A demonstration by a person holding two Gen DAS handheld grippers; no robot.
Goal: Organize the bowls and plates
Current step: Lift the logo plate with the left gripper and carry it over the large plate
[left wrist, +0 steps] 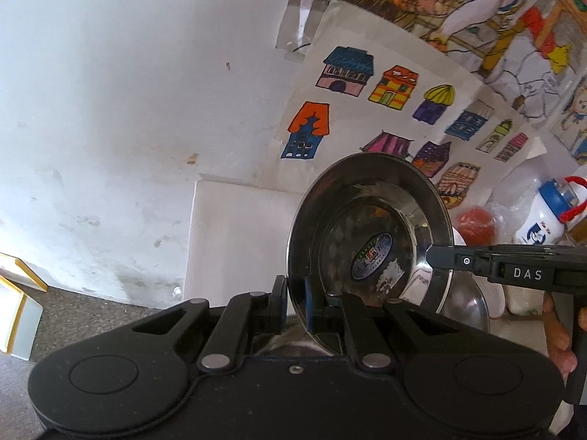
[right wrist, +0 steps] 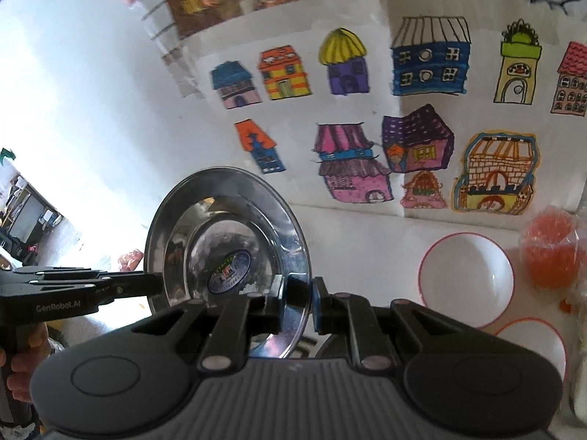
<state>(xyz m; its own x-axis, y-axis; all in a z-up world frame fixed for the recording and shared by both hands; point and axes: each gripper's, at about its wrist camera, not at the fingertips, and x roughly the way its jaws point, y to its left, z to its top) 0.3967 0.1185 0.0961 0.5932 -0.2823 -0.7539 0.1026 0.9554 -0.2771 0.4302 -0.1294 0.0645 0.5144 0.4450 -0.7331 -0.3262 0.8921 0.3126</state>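
A shiny steel plate point(left wrist: 367, 212) with an oval sticker at its centre is held up in the air, tilted on edge. My left gripper point(left wrist: 295, 297) is shut on its near rim in the left wrist view. My right gripper point(left wrist: 430, 256) reaches in from the right and pinches the opposite rim. In the right wrist view the same steel plate point(right wrist: 220, 220) stands before the wall, with my right gripper point(right wrist: 299, 299) shut on its near rim and my left gripper point(right wrist: 159, 283) clamped on the far left rim. Two white bowls with red rims, one point(right wrist: 466, 278) and another point(right wrist: 532, 344), sit on the white surface to the right.
Children's drawings of coloured houses point(right wrist: 352, 146) cover the wall behind. An orange ball in a plastic bag point(right wrist: 554, 253) lies at the right. A white bottle with a blue cap point(left wrist: 546, 216) stands at the far right. Another shiny steel dish point(left wrist: 467, 311) lies below the raised plate.
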